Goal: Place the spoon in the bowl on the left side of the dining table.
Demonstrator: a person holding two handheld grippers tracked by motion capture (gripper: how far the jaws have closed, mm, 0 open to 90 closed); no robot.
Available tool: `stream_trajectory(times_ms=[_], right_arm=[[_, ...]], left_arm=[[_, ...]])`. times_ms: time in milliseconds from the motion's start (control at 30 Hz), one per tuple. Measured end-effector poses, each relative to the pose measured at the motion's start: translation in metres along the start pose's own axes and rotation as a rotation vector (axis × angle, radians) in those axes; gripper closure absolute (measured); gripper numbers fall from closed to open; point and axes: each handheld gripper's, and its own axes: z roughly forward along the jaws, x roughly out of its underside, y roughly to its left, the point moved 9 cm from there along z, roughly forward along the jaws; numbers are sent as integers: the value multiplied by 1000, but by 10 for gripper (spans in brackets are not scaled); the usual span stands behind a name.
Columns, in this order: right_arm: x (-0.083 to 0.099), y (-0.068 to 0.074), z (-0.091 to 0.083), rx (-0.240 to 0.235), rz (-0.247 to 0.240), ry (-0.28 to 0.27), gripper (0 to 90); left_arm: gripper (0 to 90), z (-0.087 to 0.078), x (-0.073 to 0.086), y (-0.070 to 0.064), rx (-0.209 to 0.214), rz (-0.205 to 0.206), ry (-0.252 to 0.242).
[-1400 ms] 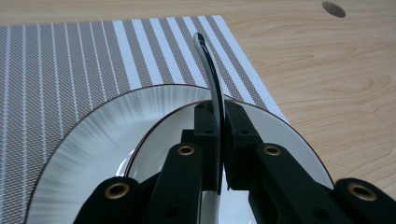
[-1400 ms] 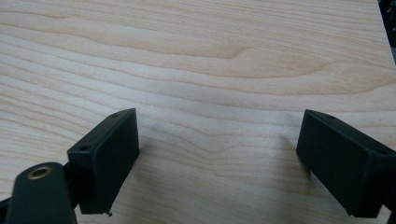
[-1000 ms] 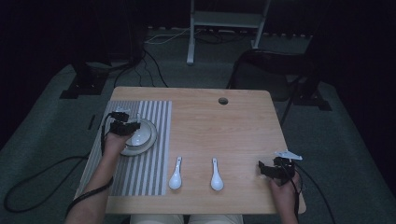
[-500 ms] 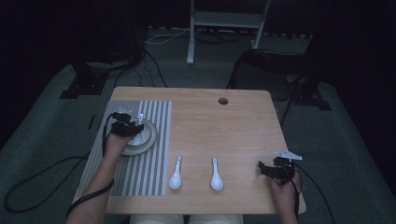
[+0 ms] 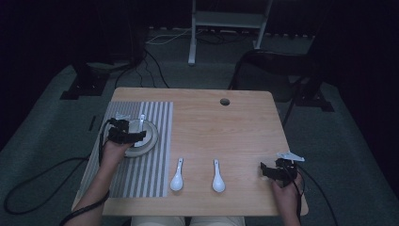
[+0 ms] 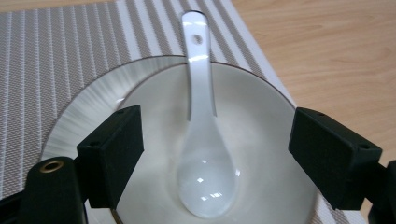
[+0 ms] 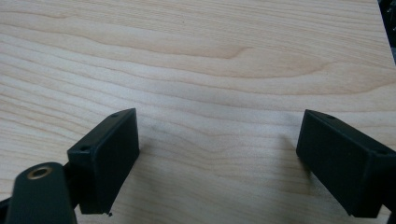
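I see a white ceramic spoon (image 6: 203, 154) lying in a shallow white bowl (image 6: 275, 116), scoop toward my left gripper's camera, handle resting over the far rim and pointing away. The bowl sits on a grey striped placemat (image 5: 155, 160) at the left side of a wooden table (image 5: 244, 127). My left gripper (image 6: 215, 163) hovers over the bowl with its jaws spread wide on either side of the spoon, touching nothing; its body hides the bowl's near edge from above. Two more white spoons (image 5: 177, 175) (image 5: 218, 176) lie near the front edge, the left one just touching the mat. My right gripper (image 7: 217, 163) rests low at the front right corner, jaws parted over bare wood. The room beyond is too dark to read.
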Motion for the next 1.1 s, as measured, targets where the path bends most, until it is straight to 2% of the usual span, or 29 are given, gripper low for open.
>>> stream_trajectory(times_ms=[67,267,367,400,633,667,767,1100], right_arm=[[0,0,0,0,0,0,124],[0,0,0,0,0,0,125],[0,0,0,0,0,0,125],[0,0,0,0,0,0,124],[0,0,0,0,-1,0,125],[0,0,0,0,0,0,124],[0,0,0,0,0,0,125],[0,0,0,0,0,0,124]], left_arm=[[102,0,2,-1,-2,8,8],[81,-10,9,0,-30,20,-13],[74,-12,11,-1,-25,41,-25],[74,-14,12,-1,-45,58,-54],[75,-22,18,-3,-13,47,-106],[75,-23,21,-3,-14,62,-117],[75,-26,25,-3,-24,74,-133],[75,-33,44,-2,-17,63,-143]])
